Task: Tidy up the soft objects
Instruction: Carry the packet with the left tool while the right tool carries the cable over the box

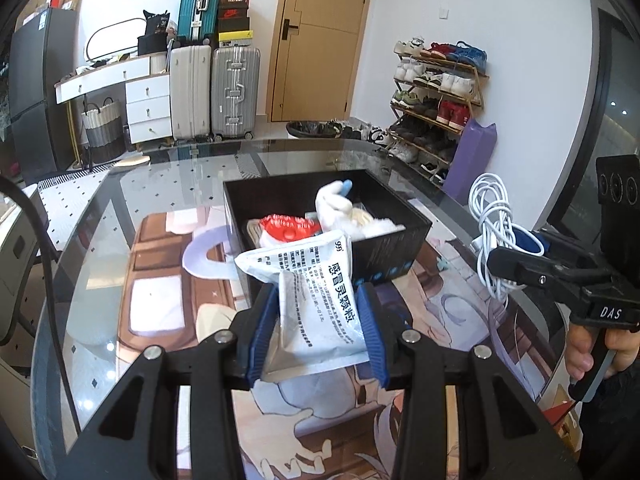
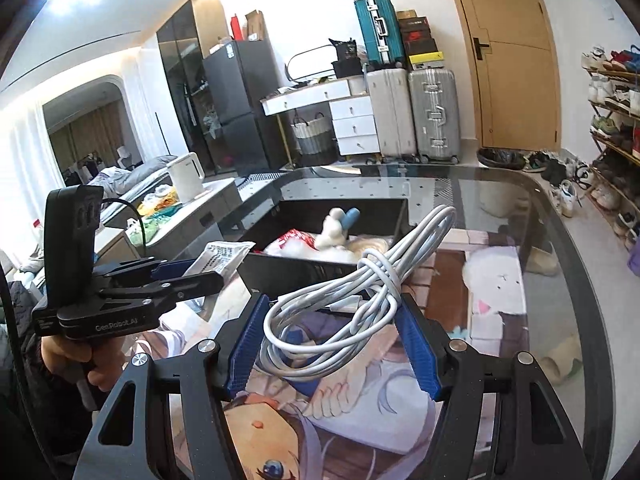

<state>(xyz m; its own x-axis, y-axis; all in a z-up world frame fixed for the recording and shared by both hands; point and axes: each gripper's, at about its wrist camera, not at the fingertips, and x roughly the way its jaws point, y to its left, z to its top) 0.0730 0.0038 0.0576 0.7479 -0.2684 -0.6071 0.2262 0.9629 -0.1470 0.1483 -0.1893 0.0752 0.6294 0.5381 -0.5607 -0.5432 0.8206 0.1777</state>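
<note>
My left gripper (image 1: 318, 304) is shut on a white medicine sachet (image 1: 320, 292) with black print and holds it just in front of the black box (image 1: 384, 256). The box holds a red-and-white packet (image 1: 290, 228) and a white plush toy (image 1: 340, 208). My right gripper (image 2: 334, 320) is shut on a coiled white cable (image 2: 360, 284) and holds it above the mat, near the box (image 2: 296, 268). The right gripper and the cable (image 1: 494, 232) also show at the right of the left wrist view. The left gripper with the sachet (image 2: 222, 254) shows at the left of the right wrist view.
The box stands on a glass table (image 1: 100, 216) covered by an anime picture mat (image 2: 496, 292). Behind are suitcases (image 1: 236, 92), a white drawer unit (image 1: 148, 108), a shoe rack (image 1: 436, 96), a purple bag (image 1: 472, 156) and a white kettle (image 2: 186, 176).
</note>
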